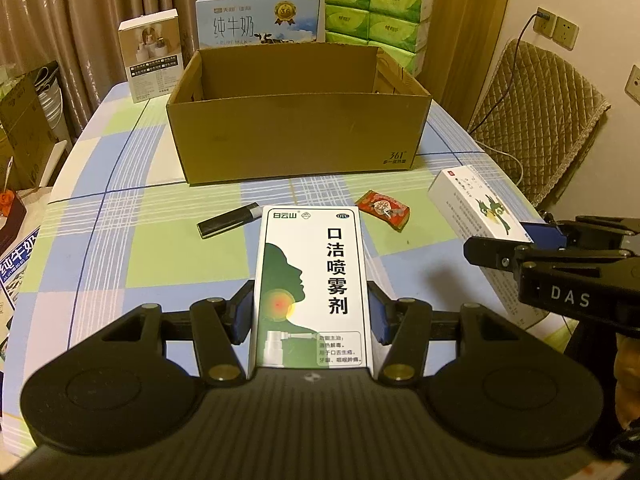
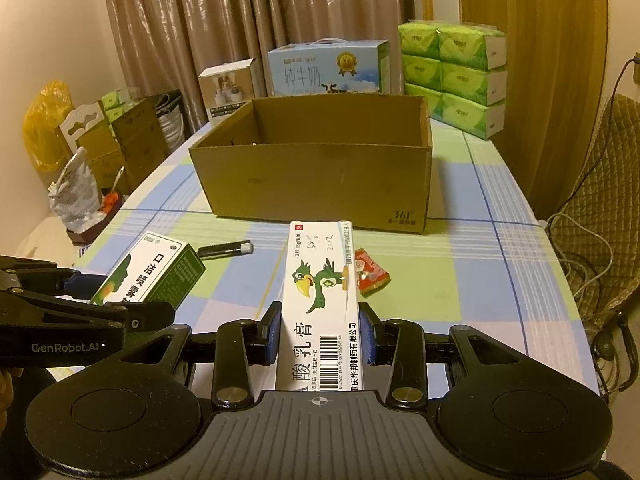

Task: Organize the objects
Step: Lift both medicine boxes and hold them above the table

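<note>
Left wrist view — left tongs (image 1: 311,312) clamped on green-and-white spray box (image 1: 311,280), right tongs (image 2: 320,336) gripping parrot-printed ointment box (image 2: 320,292).

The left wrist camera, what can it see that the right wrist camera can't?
Only the left wrist view shows the wall sockets and the green head picture on the front of the spray box. Only the right wrist view shows the yellow bag and the bird box's barcode. Both show the cardboard box, the milk carton, the green tissue packs, the black lighter, the red candy, and both grippers, each clamped on its box.
</note>
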Available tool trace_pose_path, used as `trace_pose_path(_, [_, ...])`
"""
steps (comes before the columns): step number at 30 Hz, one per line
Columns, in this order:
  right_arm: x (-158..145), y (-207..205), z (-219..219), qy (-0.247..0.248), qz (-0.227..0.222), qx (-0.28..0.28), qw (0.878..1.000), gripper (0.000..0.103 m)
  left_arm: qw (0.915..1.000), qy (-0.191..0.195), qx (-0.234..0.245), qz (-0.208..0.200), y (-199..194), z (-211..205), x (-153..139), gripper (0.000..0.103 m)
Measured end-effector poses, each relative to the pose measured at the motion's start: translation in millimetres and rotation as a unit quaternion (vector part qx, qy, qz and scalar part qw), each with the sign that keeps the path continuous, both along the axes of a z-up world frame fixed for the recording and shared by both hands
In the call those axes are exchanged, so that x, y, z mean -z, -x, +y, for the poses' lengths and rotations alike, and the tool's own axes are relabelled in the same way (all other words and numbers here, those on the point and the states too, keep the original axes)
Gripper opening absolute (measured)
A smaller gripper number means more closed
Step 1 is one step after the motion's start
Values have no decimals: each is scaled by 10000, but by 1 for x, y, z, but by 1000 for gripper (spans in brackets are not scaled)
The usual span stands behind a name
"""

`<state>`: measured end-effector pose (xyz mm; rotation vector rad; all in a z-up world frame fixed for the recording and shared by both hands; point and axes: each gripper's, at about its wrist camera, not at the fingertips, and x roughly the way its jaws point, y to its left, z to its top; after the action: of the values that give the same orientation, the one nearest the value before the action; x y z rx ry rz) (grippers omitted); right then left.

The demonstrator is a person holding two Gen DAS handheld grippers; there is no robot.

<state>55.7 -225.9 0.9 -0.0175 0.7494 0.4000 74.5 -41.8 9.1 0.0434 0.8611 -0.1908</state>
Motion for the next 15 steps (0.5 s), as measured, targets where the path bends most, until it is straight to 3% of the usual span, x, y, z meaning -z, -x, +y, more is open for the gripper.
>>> trace_pose_path(15, [-5, -1, 4, 51, 16, -32, 10000, 36, 10000, 53, -10, -32, -1, 2, -5, 51])
